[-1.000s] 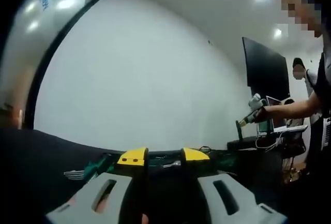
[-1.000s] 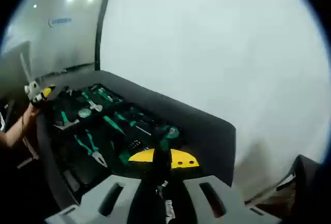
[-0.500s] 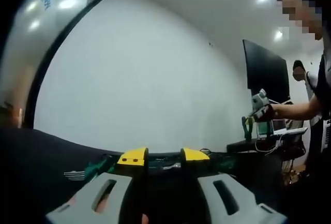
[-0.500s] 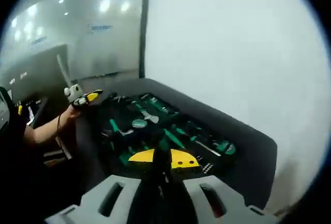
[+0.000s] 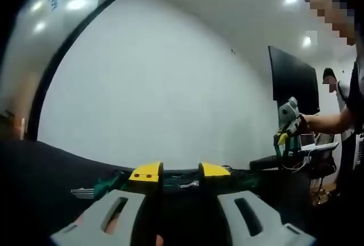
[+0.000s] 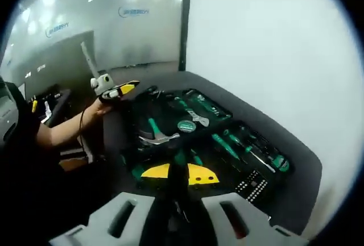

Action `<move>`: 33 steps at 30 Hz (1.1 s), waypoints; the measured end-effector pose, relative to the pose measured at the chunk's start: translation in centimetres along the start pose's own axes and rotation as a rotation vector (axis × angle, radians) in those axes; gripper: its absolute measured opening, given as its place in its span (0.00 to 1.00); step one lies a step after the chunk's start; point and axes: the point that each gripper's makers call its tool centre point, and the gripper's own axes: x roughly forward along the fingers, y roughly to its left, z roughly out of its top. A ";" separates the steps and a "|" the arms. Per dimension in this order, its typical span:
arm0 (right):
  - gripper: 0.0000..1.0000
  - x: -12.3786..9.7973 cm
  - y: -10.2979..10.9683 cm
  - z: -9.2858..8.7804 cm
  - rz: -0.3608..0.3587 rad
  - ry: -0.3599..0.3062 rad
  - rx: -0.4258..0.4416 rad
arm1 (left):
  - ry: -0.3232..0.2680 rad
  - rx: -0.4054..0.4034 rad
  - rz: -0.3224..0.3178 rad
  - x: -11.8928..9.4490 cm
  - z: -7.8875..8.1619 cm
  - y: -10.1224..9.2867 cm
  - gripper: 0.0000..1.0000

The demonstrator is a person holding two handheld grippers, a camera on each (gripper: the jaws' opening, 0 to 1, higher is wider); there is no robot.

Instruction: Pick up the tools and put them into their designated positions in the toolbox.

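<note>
Both handheld grippers look the same: light grey plastic jaw arms with a slotted oval cutout in each, capped with bright yellow tips. On the left gripper (image 5: 180, 170) the yellow caps are blocky, and the near one has two small dark dots on it. The right gripper (image 6: 179, 173) has rounder yellow pads with little dark screw holes. The person wears a dark short-sleeved top, lower left of the right gripper view.

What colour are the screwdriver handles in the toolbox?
Green, on the screwdrivers lying in the black toolbox; clearest in the right gripper view.
</note>
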 end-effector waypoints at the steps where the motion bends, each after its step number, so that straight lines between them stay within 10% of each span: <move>1: 0.06 0.4 0.0 -0.3 0.001 0.017 -0.008 | -0.001 0.000 0.000 0.0 0.0 0.0 0.27; 12: 0.06 6.2 1.5 0.4 0.100 0.157 -0.130 | 0.014 0.008 0.003 0.1 -0.3 0.3 0.27; 21: 0.06 12.6 3.0 -3.8 0.069 0.418 -0.268 | 0.008 0.003 0.003 0.1 -0.2 0.2 0.27; 33: 0.06 10.8 2.7 -6.2 0.135 0.448 -0.224 | -0.021 -0.014 0.006 -0.1 0.3 0.5 0.27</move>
